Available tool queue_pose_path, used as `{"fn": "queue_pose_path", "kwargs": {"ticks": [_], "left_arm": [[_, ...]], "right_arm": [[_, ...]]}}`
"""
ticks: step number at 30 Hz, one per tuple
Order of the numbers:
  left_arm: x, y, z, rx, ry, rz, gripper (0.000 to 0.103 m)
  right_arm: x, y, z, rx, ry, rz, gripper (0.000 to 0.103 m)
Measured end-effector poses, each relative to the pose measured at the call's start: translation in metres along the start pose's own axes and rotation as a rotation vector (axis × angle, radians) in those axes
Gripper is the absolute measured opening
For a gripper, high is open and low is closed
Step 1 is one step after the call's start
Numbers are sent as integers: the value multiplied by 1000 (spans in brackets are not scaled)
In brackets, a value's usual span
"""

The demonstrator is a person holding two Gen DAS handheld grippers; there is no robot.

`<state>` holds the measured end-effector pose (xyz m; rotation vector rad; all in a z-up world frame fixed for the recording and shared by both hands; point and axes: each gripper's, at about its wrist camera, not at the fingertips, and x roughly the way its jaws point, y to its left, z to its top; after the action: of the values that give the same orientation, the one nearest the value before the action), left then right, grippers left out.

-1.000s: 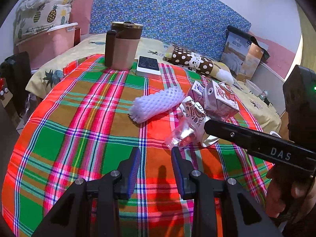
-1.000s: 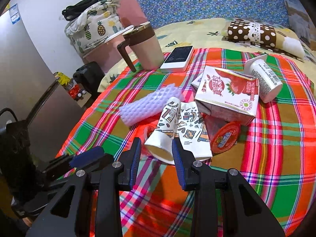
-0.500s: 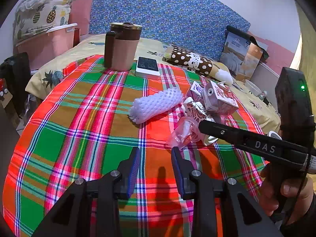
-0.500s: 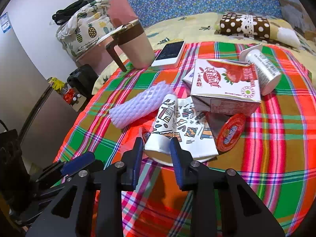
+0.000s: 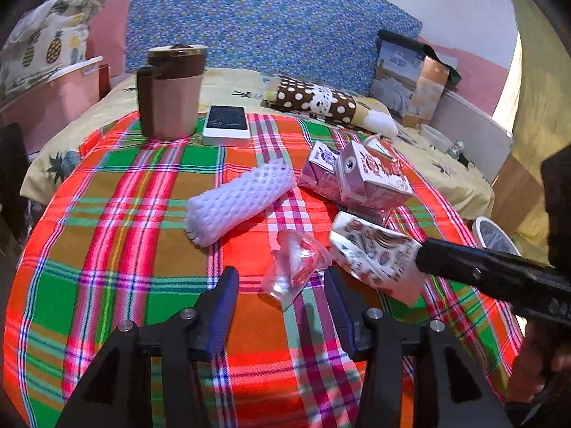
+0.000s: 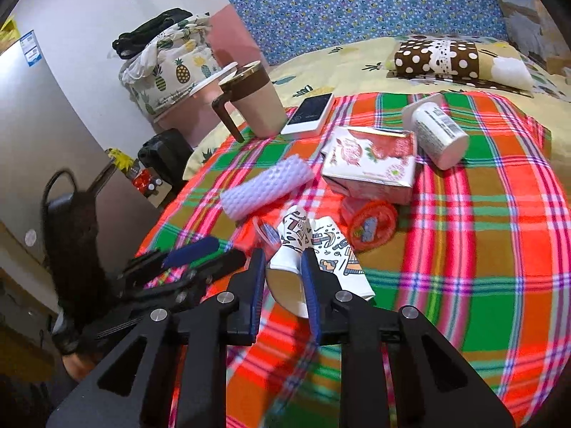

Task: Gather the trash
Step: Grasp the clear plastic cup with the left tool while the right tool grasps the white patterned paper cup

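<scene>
Two grippers are working the same little heap of rubbish on the plaid tablecloth [image 5: 107, 214], and that closeness is where I'd expect trouble.

From the left wrist camera, the left gripper [image 5: 282, 296] stands wide apart, holding nothing, with the crumpled clear wrapper [image 5: 296, 267] lying just ahead between its blue pads. The right gripper [image 5: 421, 256] reaches in from the side, its tip on the printed paper cup [image 5: 371, 253], which touches the wrapper. If the left one closes now, I'd guess it could snag the cup's edge or knock the other tool.

From the right wrist camera, the right gripper [image 6: 283, 271] is drawn narrow, its pads pressing the flattened cup's [image 6: 296, 246] rim on both sides. The cup looks soft and already squashed, so it might slip out when lifted, or drag the red lid [image 6: 371, 226] beside it. The milk carton [image 6: 371, 171], foam sleeve [image 6: 267, 185] and small bottle [image 6: 437, 135] lie untouched behind.
</scene>
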<state>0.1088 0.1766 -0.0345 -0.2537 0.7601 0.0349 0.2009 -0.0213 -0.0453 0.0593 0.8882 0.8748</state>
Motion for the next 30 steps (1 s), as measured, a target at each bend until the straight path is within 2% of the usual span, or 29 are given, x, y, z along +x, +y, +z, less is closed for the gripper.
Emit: {"fn": "queue_pose_path", "kwargs": {"ticks": [8,12,13,16,26,30], "left_arm": [[27,-13,7,77,67,9,49],[41,-16,6,61,106,2,49],[41,-17,5,58,105,6,49],[38,-18,5,44,96,-6,28],[20,-14,-9,-10,70,3,28],[14,-15,-13,-20,68,-4,28]], "right_arm": [[-12,-24,-15,8,34,-45,23],[-15,-28,-16,11,34,-64,24],[-14,-28,-15,10,36,-71,27],[-12,-26,-17,-8,36,-89,38],[7,-12,-21,-150,69,-158,41],[11,-18,-21,-151,88,-189,39]]}}
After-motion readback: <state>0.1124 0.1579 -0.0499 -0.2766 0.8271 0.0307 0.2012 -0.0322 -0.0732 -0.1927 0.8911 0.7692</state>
